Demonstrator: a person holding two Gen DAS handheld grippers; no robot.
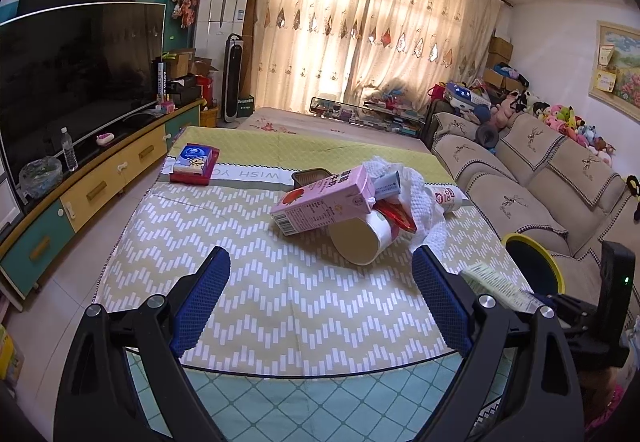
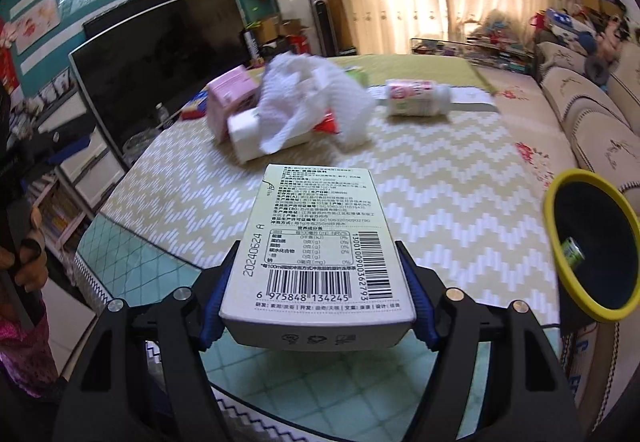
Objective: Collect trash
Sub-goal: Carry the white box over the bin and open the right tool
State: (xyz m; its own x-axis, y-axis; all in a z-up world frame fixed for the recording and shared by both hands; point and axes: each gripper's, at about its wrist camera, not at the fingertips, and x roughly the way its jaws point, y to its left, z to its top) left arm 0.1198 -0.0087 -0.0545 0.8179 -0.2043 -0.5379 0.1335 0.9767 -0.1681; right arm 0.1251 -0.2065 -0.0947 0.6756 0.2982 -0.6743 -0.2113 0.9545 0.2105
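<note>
- Between the blue pads of the right gripper (image 2: 316,302) sits a pale drink carton (image 2: 316,242), held flat with its barcode face up, out over the near edge of the table (image 2: 460,201). The pads press its two long sides, so it is firmly clamped.
- My guess is the carton is empty and light; thin card like that dents if squeezed hard, so the side grip near its base looks sensible and needs little force.
- Just to the right stands a bin with a yellow rim (image 2: 560,185), a dark liner inside and what seems a small green can at the bottom. It looks the likely place for the carton.
- Further out on the zigzag cloth lies the remaining heap: a pink milk carton (image 1: 324,201) resting across a tipped paper cup (image 1: 360,238), crumpled white tissue (image 1: 416,193) and a red wrapper tangled beside them.
- The cup would crush easily and roll; pinching its rim wall seems best. The tissue is soft, so a grab anywhere would do.
- A small white bottle (image 2: 416,97) lies on its side apart from the heap, smooth and apt to roll.
- The left gripper (image 1: 320,266) hangs spread wide and empty, short of the cup.
</note>
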